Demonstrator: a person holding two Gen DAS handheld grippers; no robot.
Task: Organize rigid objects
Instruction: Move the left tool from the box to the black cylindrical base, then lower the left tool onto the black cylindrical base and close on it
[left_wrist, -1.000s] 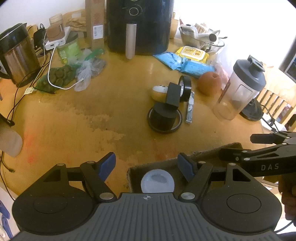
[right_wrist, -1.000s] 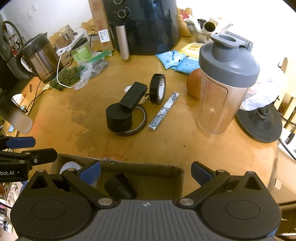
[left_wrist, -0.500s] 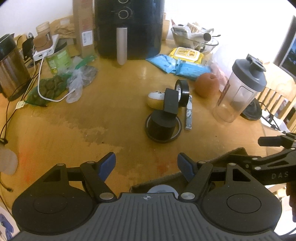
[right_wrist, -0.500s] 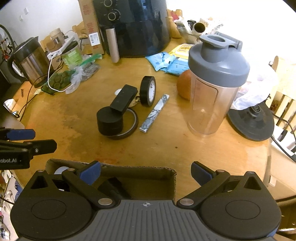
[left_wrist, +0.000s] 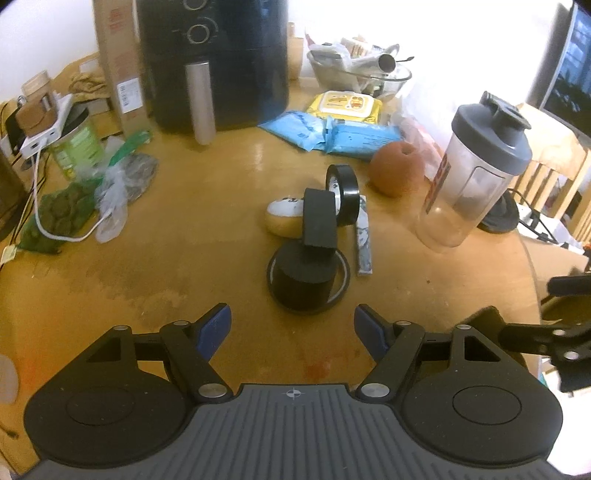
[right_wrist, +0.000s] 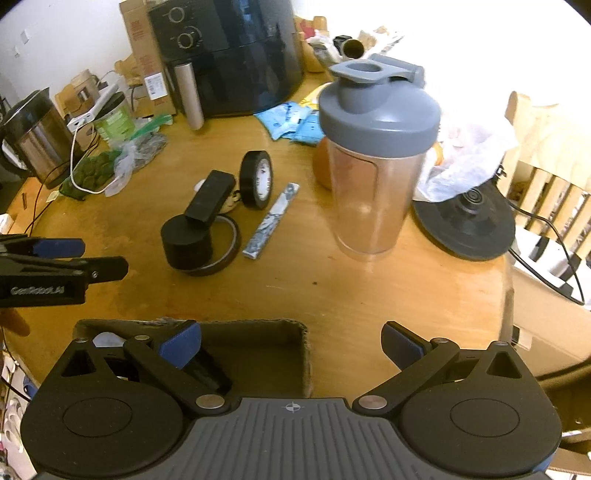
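A black cylinder (left_wrist: 303, 282) stands inside a thin tape ring (left_wrist: 341, 275) on the wooden table, with a black block (left_wrist: 320, 218) leaning on it. Behind are an upright black tape roll (left_wrist: 343, 194), a round yellow-and-white object (left_wrist: 282, 218) and a flat patterned stick (left_wrist: 364, 240). My left gripper (left_wrist: 292, 330) is open and empty, just in front of the cylinder. My right gripper (right_wrist: 290, 343) is open and empty above the cardboard box (right_wrist: 258, 328), which holds a white lid (right_wrist: 107, 339) and a dark object. The cluster shows in the right wrist view too (right_wrist: 188, 242).
A shaker bottle (right_wrist: 376, 177) stands right of the cluster, with an orange fruit (left_wrist: 397, 173) behind it. An air fryer (left_wrist: 218, 62), blue packets (left_wrist: 332, 133), a bowl, bags, a white cable and a kettle (right_wrist: 35, 140) crowd the back. A black round base (right_wrist: 467, 225) sits at the right edge.
My left gripper has moved forward from over the box toward the black cylinder, so the box has dropped out of its view. My right gripper has drifted slightly forward. Both stayed open.
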